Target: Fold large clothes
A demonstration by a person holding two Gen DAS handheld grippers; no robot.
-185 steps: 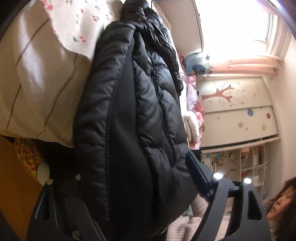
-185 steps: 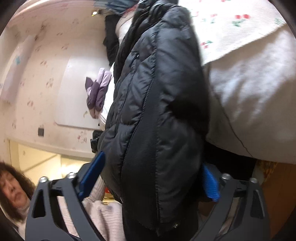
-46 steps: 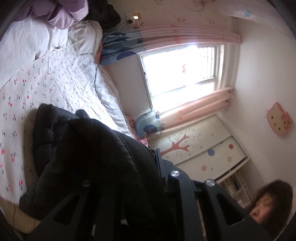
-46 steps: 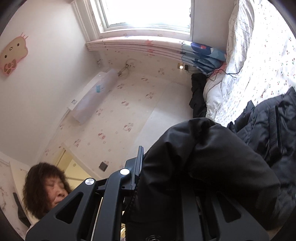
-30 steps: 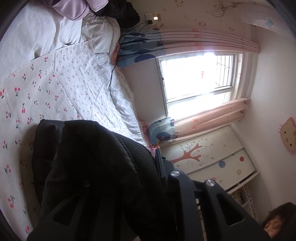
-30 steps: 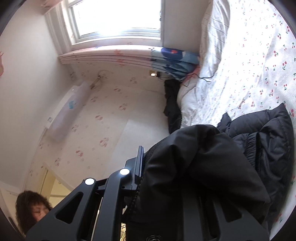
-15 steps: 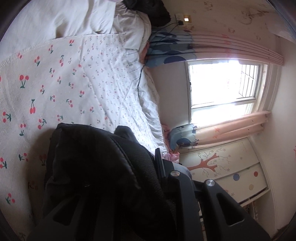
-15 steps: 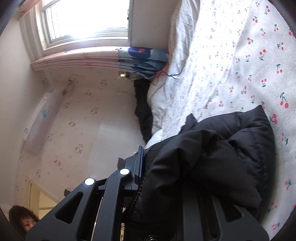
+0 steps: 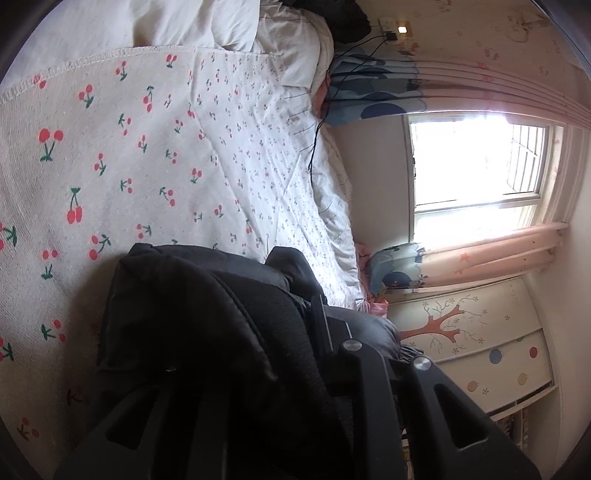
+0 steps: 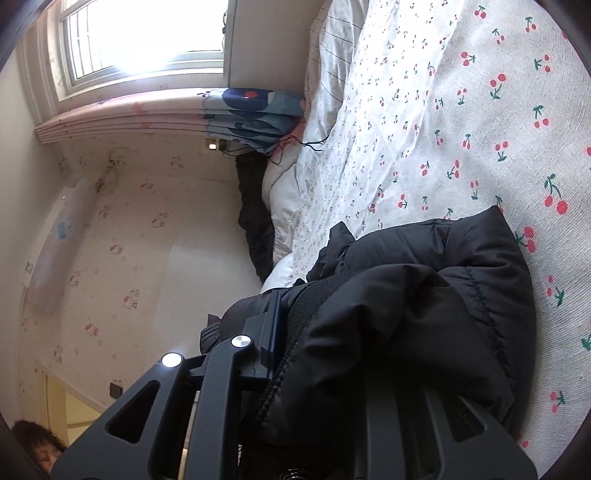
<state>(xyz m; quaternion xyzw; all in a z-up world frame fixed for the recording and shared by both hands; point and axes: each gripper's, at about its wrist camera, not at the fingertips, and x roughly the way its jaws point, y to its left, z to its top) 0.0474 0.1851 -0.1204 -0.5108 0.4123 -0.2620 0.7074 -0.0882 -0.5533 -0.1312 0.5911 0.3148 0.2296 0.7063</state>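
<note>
Jacket (image 9: 207, 332) now lowered onto the bed (image 9: 147, 147), bunched. Both grippers' jaws, left (image 9: 240, 354) and right (image 10: 332, 354), have just been opening, jacket between them; whether pads grip, cannot tell. Probably a release, this fold laid.

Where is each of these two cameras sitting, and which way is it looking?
Left wrist view: sits on the left gripper, looking along its fingers over the black jacket to the cherry-print bedspread and window.
Right wrist view: sits on the right gripper, facing the same jacket, bedspread and window; the person's hair shows.
Both views share the jacket, which both grippers pinch, plus the bedspread and window.
</note>
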